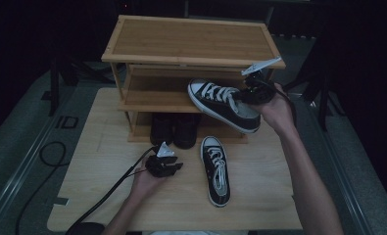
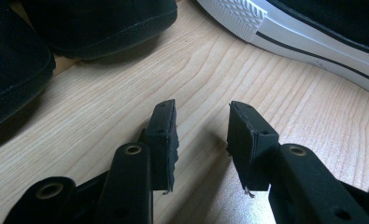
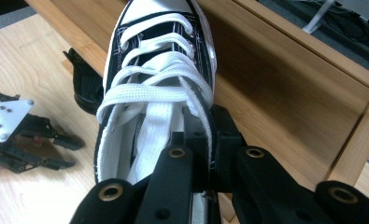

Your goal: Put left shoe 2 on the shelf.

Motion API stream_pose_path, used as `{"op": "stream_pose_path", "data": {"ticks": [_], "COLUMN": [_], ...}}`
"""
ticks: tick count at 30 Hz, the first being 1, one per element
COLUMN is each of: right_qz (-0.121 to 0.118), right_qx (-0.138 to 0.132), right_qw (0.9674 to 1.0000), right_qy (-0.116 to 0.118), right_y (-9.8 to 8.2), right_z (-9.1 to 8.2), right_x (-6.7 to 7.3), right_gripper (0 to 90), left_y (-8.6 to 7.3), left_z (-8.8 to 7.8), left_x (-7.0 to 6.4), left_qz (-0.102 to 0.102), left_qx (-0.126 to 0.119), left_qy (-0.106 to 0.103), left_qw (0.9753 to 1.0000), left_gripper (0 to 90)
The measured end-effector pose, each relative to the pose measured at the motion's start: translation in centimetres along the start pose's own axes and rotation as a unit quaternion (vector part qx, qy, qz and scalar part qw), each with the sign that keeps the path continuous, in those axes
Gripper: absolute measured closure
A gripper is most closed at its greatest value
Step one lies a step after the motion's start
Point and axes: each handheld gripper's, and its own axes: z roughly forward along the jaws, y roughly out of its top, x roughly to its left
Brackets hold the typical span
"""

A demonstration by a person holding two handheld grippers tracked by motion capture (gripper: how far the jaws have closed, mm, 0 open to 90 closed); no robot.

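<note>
The right gripper (image 1: 247, 94) is clamped on the side wall of a black sneaker (image 1: 224, 104), holding it in the air before the middle shelf of the wooden rack (image 1: 191, 41), while the left gripper (image 1: 174, 164) rests on the table (image 1: 108, 147) with jaws apart and nothing between them, beside the second sneaker (image 1: 215, 169).

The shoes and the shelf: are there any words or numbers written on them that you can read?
None can be read.
Held sneaker: no readable word or logo on its canvas, laces or sole.
Sneaker on the table: no readable label; anything inside is too small and dark.
Wooden shoe rack: bare wood, no writing.
Black shoes on the bottom shelf: too dark to tell.
</note>
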Motion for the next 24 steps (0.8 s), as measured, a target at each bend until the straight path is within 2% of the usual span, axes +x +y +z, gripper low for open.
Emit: {"op": "stream_pose_path", "data": {"ticks": [8,18,24], "right_qz": [0.003,0.023,0.015], "right_qx": [-0.001,-0.014,-0.012], "right_qw": [0.9999,0.9994,0.9987], "right_qy": [-0.014,-0.024,-0.048], "right_y": [0.1,0.2,0.1], "right_z": [0.5,1.1,1.5], "right_x": [0.1,0.2,0.7], "right_gripper": [87.8,87.9,87.1], "left_y": [0.0,0.0,0.0], "left_z": [0.0,0.0,0.0], "left_x": [0.0,0.0,0.0], "left_qz": [0.0,0.0,0.0], "left_qx": [0.0,0.0,0.0], "left_qy": [0.0,0.0,0.0], "left_qw": [1.0,1.0,1.0], "left_gripper": [62.8,62.8,62.8]}}
